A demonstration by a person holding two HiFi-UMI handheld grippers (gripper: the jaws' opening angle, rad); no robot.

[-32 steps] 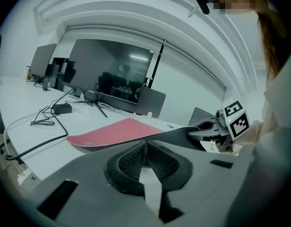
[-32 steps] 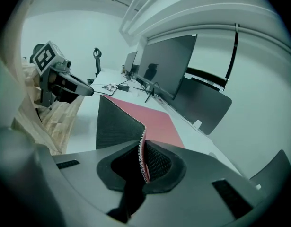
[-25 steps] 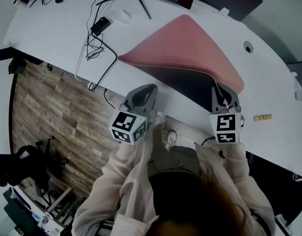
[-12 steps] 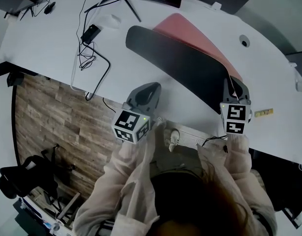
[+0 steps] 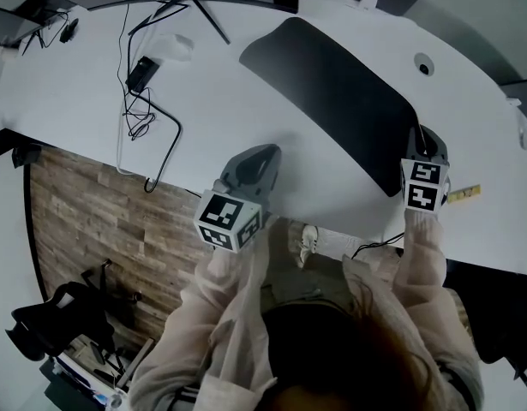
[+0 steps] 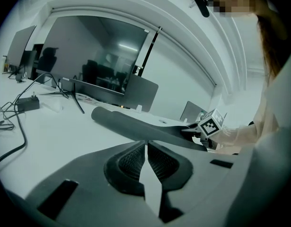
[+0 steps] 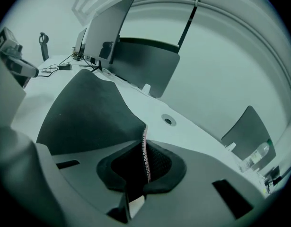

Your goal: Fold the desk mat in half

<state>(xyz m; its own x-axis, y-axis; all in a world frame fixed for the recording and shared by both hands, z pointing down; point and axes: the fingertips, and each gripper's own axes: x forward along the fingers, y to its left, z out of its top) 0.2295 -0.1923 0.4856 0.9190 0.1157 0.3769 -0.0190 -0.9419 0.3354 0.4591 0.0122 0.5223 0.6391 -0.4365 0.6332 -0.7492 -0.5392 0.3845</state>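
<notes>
When viewed from the head, shows the desk mat (image 5: 332, 92) lying dark underside up across the white counter (image 5: 92, 67), doubled over on itself with no coloured face on show. Finds the right tool (image 5: 424, 139) at the mat's near right corner, clamped there, likely for carrying that corner across and laying one half onto the other. Finds the left tool (image 5: 259, 154) well apart from the mat, near the counter's front edge, doing nothing. Probably kept back so as not to pin or snag the upper half. Leaves the cables (image 5: 143, 101) far off to the left, clear of the mat.

From the left gripper view: pads pressed together with nothing between them, only a pale sliver of counter beyond. Looks across at the rounded fold (image 6: 107, 115), bulging rather than flat, so judged not yet pressed down. Catches the right tool's marker cube at the fold's far end.

From the right gripper view: pads closed on the mat's edge, with the stitched rim (image 7: 145, 150) running straight up between them. Dark sheet swelling away to the left, cable hole (image 7: 168, 121) in bare counter just beyond. Held by the very edge, presumably to line it up over the half beneath. Fold judged nearly done, corner not yet let go.
</notes>
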